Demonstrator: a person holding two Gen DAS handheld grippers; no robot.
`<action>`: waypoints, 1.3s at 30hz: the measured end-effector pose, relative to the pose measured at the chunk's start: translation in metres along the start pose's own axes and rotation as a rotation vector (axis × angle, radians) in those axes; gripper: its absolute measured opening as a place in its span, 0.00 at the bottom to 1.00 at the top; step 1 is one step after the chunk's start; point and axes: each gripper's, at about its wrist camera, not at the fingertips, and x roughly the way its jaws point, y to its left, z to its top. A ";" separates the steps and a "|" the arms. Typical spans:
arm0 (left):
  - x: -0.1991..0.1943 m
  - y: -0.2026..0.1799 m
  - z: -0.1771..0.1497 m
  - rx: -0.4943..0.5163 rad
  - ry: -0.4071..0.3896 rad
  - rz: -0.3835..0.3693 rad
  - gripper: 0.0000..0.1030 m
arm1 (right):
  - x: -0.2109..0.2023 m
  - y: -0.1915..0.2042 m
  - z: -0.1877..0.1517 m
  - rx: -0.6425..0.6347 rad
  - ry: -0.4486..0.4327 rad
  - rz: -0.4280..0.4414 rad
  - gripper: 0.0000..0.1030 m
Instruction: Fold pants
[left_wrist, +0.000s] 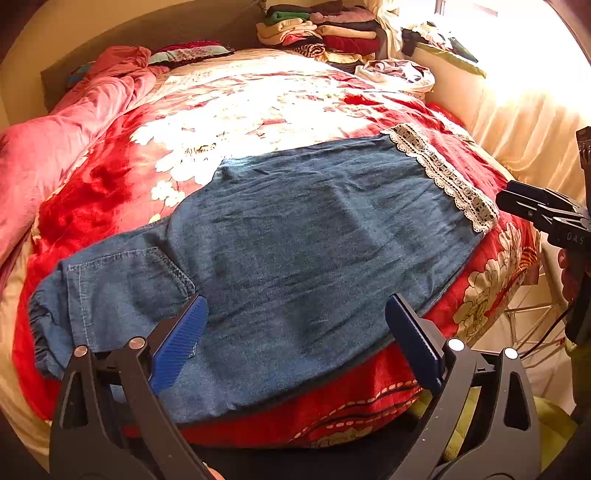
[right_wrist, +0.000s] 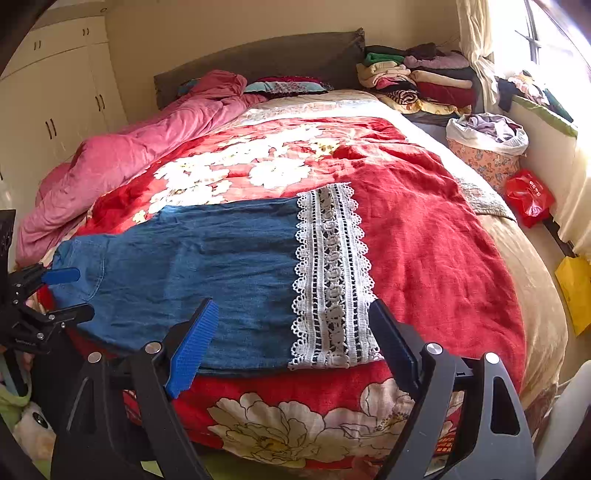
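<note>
On the bed, near edge: denim pants (left_wrist: 295, 240) lying flat across the red floral blanket (left_wrist: 110, 177), already doubled leg on leg by the look of it.
Waistband: at the left, elastic and pocket showing.
Hem: at the right, trimmed with white lace (right_wrist: 332, 277).
Left gripper (left_wrist: 295, 325): jaws spread wide, nothing between them, poised above the pocket end, not touching cloth.
Right gripper (right_wrist: 291, 336): jaws spread, empty, above the lace end.
Far corner: stack of folded clothes (right_wrist: 417, 81) by the headboard; laundry basket (right_wrist: 487, 147) beside the bed at right.
Step in hand: judged a release after the lengthwise fold.
Next move calls for: pinching both lace-hem corners and carrying them leftward onto the waistband, edges kept aligned.
</note>
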 end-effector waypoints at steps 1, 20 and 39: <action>0.001 -0.002 0.003 0.005 -0.001 0.001 0.88 | -0.001 -0.003 -0.001 0.008 -0.003 -0.003 0.80; 0.037 -0.047 0.077 0.116 -0.029 -0.041 0.88 | 0.010 -0.040 -0.021 0.151 0.009 0.035 0.80; 0.154 -0.062 0.162 0.151 0.064 -0.178 0.88 | 0.056 -0.037 -0.022 0.185 0.057 0.099 0.81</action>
